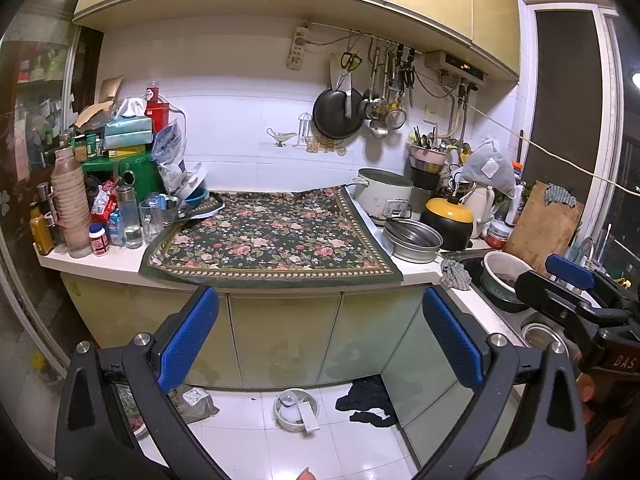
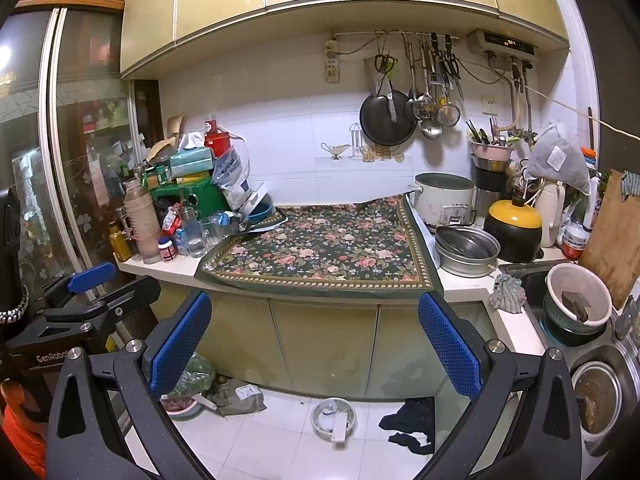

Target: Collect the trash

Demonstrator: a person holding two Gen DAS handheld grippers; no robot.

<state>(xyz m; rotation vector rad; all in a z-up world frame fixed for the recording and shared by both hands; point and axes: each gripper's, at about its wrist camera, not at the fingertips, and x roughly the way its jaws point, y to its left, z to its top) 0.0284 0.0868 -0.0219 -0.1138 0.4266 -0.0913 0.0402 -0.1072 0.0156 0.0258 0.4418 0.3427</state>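
Note:
My left gripper is open and empty, held in front of the cupboard doors below the counter. My right gripper is open and empty at the same height; it also shows at the right of the left wrist view. A floral cloth covers the middle of the counter. On the floor lie a white bowl with scraps, a dark rag and a grey plastic bag. A green bag sits beside it.
Bottles, jars and boxes crowd the counter's left end. Pots and a rice cooker stand at the right, next to the sink with bowls. A crumpled cloth lies on the sink's edge. A glass door stands at left.

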